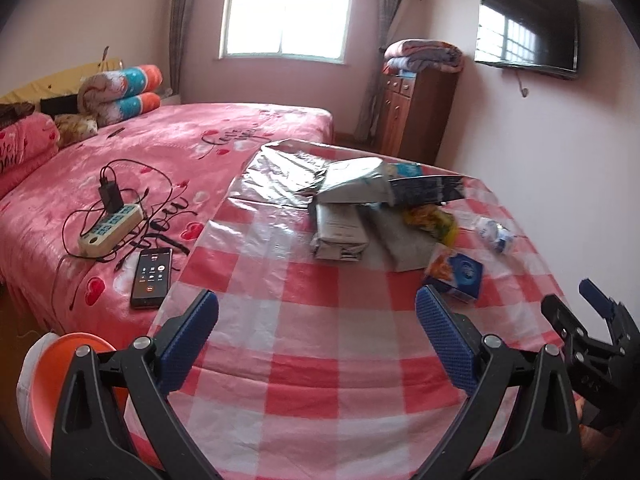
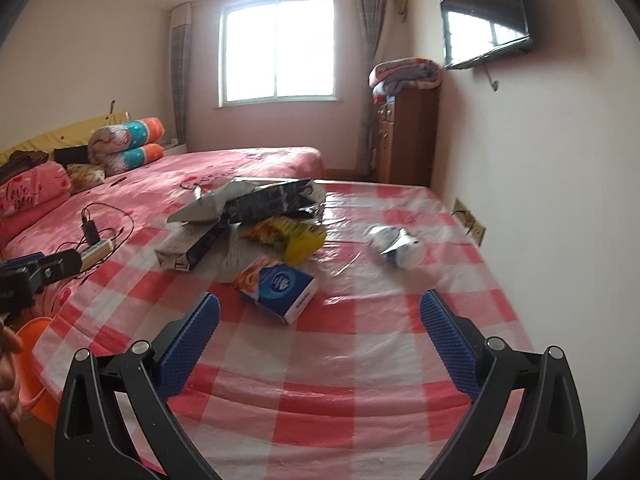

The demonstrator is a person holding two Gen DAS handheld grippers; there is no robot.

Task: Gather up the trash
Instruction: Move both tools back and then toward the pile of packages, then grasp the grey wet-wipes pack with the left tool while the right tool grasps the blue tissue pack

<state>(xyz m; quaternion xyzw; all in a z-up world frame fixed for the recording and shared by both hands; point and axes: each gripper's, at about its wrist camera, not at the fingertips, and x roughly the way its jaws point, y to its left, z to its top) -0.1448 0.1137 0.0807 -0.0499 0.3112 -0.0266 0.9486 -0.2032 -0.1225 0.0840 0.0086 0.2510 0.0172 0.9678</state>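
Both jaws are spread wide and empty: the left gripper (image 1: 316, 344) and the right gripper (image 2: 320, 344) are held over a checked tablecloth (image 2: 340, 400). Ahead of the left gripper, a pile of wrappers (image 1: 352, 204) is seen. Just ahead of the right gripper lies a blue box (image 2: 276, 286); further right, a crumpled packet (image 2: 396, 246).

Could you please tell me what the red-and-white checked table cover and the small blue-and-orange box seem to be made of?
The red-and-white checked table cover looks like thin glossy plastic sheeting: it reflects window glare and lies in soft wrinkles. The small blue-and-orange box appears to be printed cardboard with a smooth, slightly shiny finish, judging by its crisp edges and flat panels; it could be a soft pack instead.
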